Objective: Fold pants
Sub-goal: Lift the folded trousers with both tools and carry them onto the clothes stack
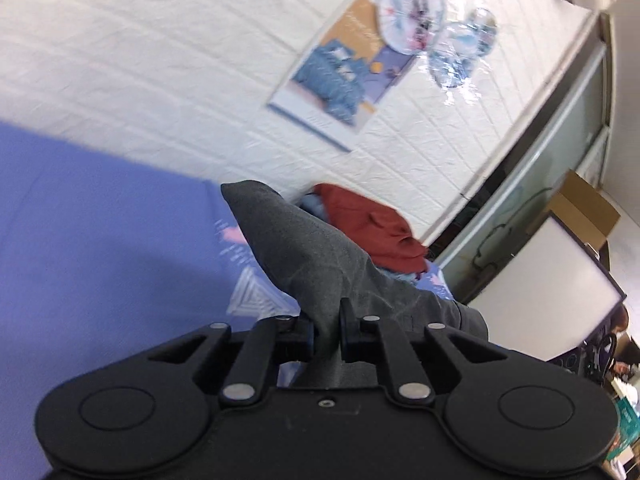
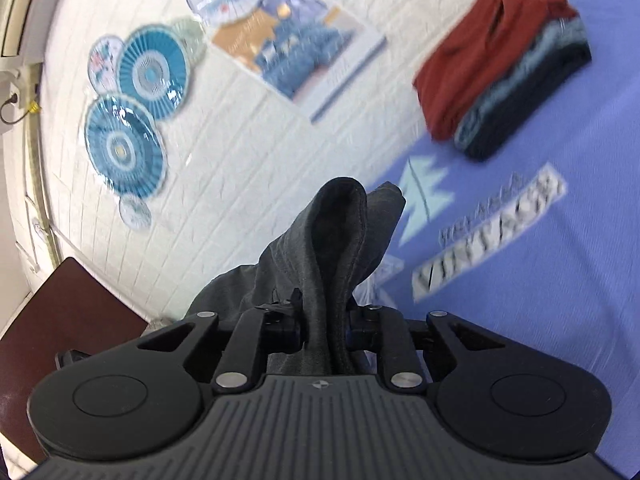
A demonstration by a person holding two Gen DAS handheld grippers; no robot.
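Note:
The dark grey pants (image 1: 304,248) are lifted off the blue bedsheet (image 1: 100,220). My left gripper (image 1: 326,330) is shut on a bunch of the grey cloth, which rises in a peak in front of the jaws. In the right wrist view the same pants (image 2: 332,240) stand up in a folded ridge, and my right gripper (image 2: 324,320) is shut on them. The rest of the pants hangs out of sight below both grippers.
A stack of folded clothes with a red garment on top (image 2: 492,60) lies on the blue sheet (image 2: 540,280) by the white brick wall (image 1: 160,60); it also shows in the left wrist view (image 1: 372,228). A poster (image 2: 296,48) and paper fans (image 2: 124,148) hang on the wall. A brown board (image 2: 68,308) stands low on the left.

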